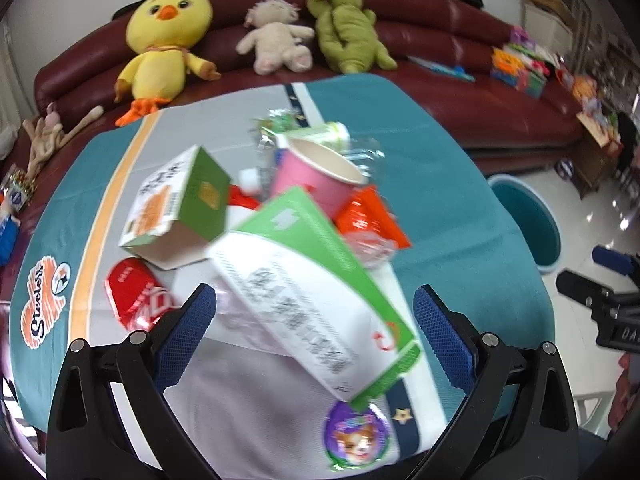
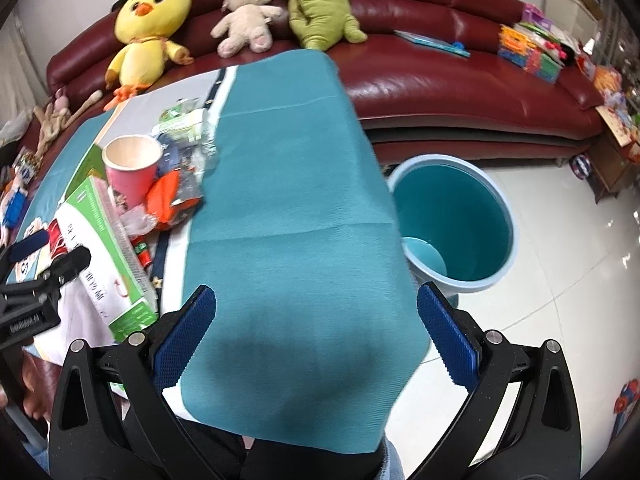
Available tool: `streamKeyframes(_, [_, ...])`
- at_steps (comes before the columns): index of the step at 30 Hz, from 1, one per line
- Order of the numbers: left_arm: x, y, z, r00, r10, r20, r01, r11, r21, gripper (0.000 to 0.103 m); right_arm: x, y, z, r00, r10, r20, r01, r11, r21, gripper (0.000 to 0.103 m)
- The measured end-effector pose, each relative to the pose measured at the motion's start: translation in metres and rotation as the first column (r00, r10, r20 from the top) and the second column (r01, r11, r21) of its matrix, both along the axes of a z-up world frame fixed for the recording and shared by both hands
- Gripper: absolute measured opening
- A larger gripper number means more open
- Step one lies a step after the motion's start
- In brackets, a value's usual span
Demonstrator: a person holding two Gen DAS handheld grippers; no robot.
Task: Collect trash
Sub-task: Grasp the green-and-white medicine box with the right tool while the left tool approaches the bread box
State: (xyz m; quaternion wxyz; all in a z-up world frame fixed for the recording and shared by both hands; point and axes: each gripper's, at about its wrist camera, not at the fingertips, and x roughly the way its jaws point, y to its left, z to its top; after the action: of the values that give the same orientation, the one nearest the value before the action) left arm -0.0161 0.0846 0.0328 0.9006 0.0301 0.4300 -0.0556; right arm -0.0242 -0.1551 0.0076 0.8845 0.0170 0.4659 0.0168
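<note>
A heap of trash lies on the teal and grey tablecloth [image 1: 440,152]. A long green and white carton [image 1: 316,292] lies nearest, tilted, between the wide-apart blue fingers of my open left gripper [image 1: 314,322]; no pad touches it. Behind it sit a smaller green and white box [image 1: 180,204], a pink paper cup [image 1: 316,172], an orange wrapper [image 1: 370,212], a red packet [image 1: 136,300] and a purple round wrapper [image 1: 356,436]. My right gripper [image 2: 316,336] stands open over bare teal cloth [image 2: 296,200]. The blue bin [image 2: 452,216] stands on the floor right of the table.
A dark red sofa [image 2: 420,76] runs behind the table with a yellow chick plush [image 1: 164,40], a beige plush [image 1: 276,36] and a green plush [image 1: 344,24]. Colourful toys [image 2: 532,52] lie at its right end. White tiled floor [image 2: 560,240] surrounds the bin.
</note>
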Motion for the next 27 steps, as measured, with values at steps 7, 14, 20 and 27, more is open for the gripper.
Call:
streamKeyframes(7, [0.005, 0.046, 0.005, 0.999, 0.031, -0.020, -0.031, 1.000, 0.001, 0.099, 0.012, 0.055, -0.005, 0.988, 0.151, -0.035, -0.150, 0.989, 0.015, 0.097])
streamKeyframes(14, [0.015, 0.106, -0.001, 0.985, 0.157, -0.071, -0.156, 0.988, 0.016, 0.099, 0.024, 0.129, -0.014, 0.944, 0.321, -0.074, -0.322, 0.947, -0.006, 0.097])
streamKeyframes(20, [0.025, 0.148, -0.007, 0.979, 0.175, -0.102, -0.180, 0.983, -0.035, 0.099, 0.036, 0.174, -0.025, 0.918, 0.384, -0.104, -0.388, 0.921, -0.024, 0.097])
streamKeyframes(27, [0.038, 0.162, -0.012, 0.983, 0.157, -0.097, -0.159, 0.987, -0.019, 0.099, 0.049, 0.198, -0.039, 0.909, 0.398, -0.122, -0.406, 0.912, -0.057, 0.097])
